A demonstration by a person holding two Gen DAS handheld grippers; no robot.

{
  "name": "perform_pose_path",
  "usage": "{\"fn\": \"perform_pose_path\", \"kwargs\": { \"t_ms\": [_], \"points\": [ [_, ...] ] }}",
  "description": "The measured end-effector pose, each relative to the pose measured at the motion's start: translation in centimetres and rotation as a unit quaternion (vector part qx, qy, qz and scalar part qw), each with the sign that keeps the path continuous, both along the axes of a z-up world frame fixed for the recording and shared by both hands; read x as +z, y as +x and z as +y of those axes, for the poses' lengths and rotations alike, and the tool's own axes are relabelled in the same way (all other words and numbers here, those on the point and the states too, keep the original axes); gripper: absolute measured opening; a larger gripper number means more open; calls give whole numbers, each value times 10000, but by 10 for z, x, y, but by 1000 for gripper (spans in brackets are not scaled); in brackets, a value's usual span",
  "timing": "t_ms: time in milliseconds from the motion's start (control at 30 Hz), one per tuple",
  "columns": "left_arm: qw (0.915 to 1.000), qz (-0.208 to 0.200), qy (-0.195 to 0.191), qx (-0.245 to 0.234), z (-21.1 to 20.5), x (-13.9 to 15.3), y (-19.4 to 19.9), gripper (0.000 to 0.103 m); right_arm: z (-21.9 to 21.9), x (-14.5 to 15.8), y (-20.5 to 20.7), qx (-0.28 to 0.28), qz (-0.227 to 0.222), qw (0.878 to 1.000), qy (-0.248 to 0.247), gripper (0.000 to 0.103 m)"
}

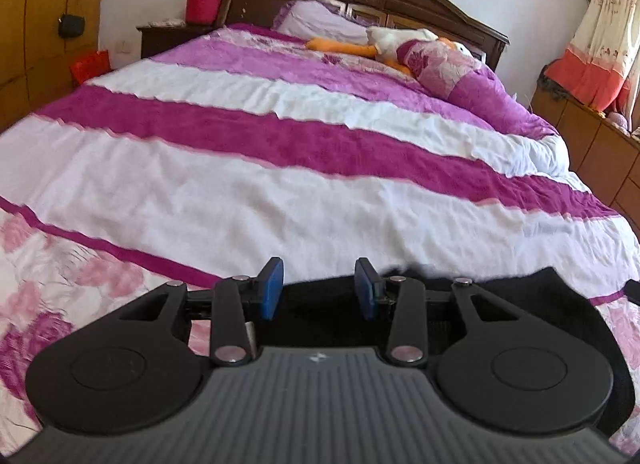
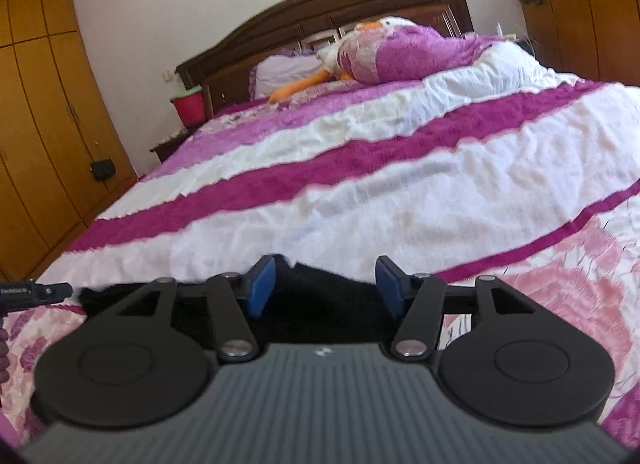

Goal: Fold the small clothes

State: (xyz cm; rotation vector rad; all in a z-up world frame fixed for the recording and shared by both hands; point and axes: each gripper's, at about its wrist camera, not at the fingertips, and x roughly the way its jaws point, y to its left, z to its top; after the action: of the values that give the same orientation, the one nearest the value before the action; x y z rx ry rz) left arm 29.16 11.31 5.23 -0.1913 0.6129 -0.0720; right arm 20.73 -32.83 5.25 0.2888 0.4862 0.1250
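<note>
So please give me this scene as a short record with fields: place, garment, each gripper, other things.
place: bed with a striped purple and white cover
garment: black cloth lying on the near end of the bed, under both grippers
left gripper: open, blue pads apart over the black cloth
right gripper: open, over the black cloth
grasp: cannot tell whether the pads touch the cloth
other things: stuffed toy by the pillow, red bucket on the nightstand, wardrobe

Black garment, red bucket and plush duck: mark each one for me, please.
black garment [image 2: 320, 304]: right wrist view, dark fabric between the open tool's fingers.
red bucket [image 1: 204, 4]: left wrist view, its red side wall.
plush duck [image 1: 394, 42]: left wrist view, its white body.
</note>
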Motion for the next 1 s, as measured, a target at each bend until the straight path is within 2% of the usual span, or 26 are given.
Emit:
{"fn": "perform_pose_path", "kwargs": {
  "t_ms": [167,267,600,767,1000],
  "points": [
    [9999,-38,-88,62,9,10,-14,45,4,2,-14,57,51,9996,-258,59],
    [9999,66,64,88,10,8,-27,46,5,-5,-24,47,153,9995,-278,59],
    [9966,585,577,14,9,-34,-86,47,-5,-43,-56,-419,709,9962,-296,59],
    [9957,730,563,-122,4,-53,-107,48,-12,-59,-62,-629,823,9946,5,59],
    [9962,594,638,-77,0,-58,-114,53,-8,-84,-60,-764,701,9923,673,64]
  ]
}}
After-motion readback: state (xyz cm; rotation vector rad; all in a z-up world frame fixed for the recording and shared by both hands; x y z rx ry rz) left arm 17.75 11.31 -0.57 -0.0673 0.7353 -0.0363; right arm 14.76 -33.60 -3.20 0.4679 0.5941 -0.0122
